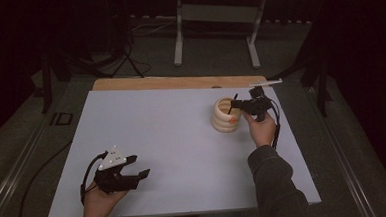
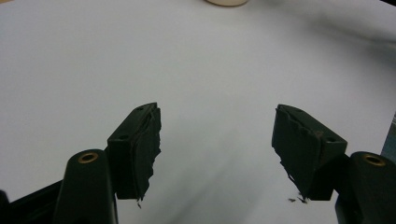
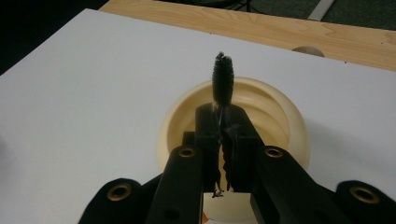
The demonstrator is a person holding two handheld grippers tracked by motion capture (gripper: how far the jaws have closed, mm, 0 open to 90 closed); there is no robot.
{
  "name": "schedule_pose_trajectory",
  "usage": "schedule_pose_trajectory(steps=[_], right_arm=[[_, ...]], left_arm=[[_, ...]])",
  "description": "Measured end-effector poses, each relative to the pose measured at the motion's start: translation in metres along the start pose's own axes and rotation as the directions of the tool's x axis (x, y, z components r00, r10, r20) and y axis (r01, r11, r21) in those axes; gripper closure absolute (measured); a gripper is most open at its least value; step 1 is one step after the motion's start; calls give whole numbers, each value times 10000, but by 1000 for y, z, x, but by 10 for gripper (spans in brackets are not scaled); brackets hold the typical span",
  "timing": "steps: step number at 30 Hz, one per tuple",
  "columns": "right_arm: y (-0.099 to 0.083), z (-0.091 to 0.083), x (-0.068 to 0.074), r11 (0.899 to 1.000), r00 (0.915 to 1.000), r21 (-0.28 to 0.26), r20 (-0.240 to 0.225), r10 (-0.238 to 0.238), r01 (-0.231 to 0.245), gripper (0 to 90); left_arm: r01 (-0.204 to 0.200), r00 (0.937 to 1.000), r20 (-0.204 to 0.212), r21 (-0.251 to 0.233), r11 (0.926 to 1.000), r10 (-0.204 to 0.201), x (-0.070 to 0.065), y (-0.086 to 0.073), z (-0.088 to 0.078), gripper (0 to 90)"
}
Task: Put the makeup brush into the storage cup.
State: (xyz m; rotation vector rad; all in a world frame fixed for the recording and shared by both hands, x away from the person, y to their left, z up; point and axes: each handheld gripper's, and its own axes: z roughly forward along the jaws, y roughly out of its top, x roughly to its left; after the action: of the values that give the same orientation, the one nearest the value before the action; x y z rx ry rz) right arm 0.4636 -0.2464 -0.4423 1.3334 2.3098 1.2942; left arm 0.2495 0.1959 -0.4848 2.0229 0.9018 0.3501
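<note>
Counter: a white sheet is covering most of it, with a wood strip showing along the far edge.

Pot: a cream, ribbed, round vessel is standing upright on the far right part of the counter, mouth open upward. In the right gripper view its rim is sitting just beyond the jaws.

Left gripper: it is resting in the person's hand at the near left corner of the counter, well apart from the pot, pointing right. Its jaws are standing wide apart with nothing between them, only bare white counter ahead.

Right gripper: it is hovering at the right side of the pot, pointing left over the mouth. Its jaws are pressed together, pinching the thin stem of a brush.

Brush: a small, dark, bristled head is sticking up past the jaw tips, above the pot's opening.
</note>
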Motion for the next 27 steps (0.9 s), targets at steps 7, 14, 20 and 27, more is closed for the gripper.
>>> schedule_pose_trajectory(steps=[7, 14, 20, 27], right_arm=[[0, -1, 0, 10000, 9999, 43, 119, -66, 66, 841], [0, -2, 0, 9999, 9994, 116, 332, -106, 102, 783], [0, -4, -1, 9999, 9990, 103, 428, -109, 105, 776], [-1, -8, -1, 9999, 9988, 104, 470, -124, 119, 765]], left_arm=[[10, 10000, 2, -14, 10000, -10, 0, 0, 0, 331], [-1, 10000, 14, 5, 10000, 1, 0, 0, 0, 331], [4, 10000, 16, 10, 10000, -4, 0, 0, 0, 331], [7, 10000, 7, -10, 10000, -7, 0, 0, 0, 331]])
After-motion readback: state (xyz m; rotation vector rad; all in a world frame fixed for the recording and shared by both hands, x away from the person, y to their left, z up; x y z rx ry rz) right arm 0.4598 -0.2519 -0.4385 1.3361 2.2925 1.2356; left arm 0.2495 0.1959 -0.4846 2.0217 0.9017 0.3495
